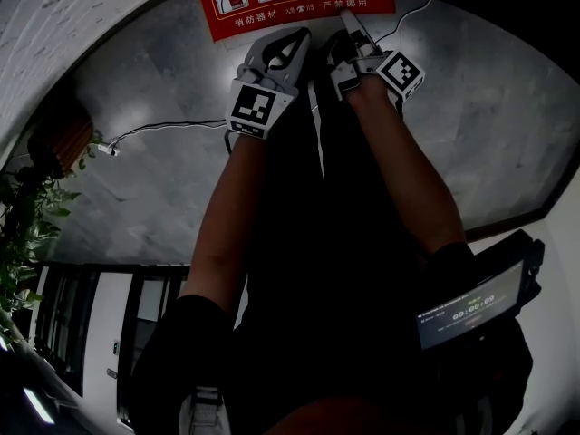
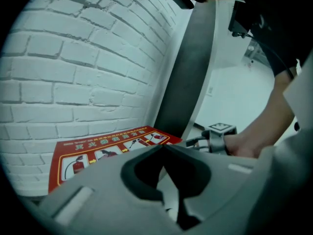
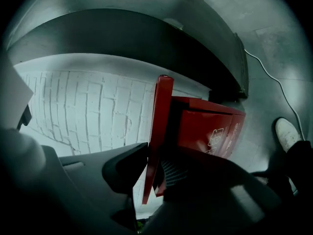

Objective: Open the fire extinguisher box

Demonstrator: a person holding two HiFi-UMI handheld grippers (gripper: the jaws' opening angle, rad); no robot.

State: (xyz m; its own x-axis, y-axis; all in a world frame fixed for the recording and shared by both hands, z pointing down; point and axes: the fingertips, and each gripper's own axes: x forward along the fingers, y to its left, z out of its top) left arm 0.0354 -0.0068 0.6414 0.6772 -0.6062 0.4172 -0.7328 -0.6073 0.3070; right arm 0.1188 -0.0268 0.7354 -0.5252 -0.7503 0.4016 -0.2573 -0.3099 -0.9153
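Fire extinguisher box [image 3: 208, 126]: red, on floor [image 1: 471, 125], against white brick wall [image 2: 73, 72]. Lid [image 3: 160, 111] carries pictogram label on top; edge-on in right gripper view. Dark slit between lid and box body. Inside not visible, contents cannot tell. Right gripper [image 3: 155, 164] at box front edge, fingers pinching lid lip. Left gripper [image 2: 164, 147] just beside it at lid's front edge, fingers pressed together, nothing between. White cable [image 1: 163, 131] on floor left of box in head view. Leafy plant [image 1: 27, 216] farther left of box.
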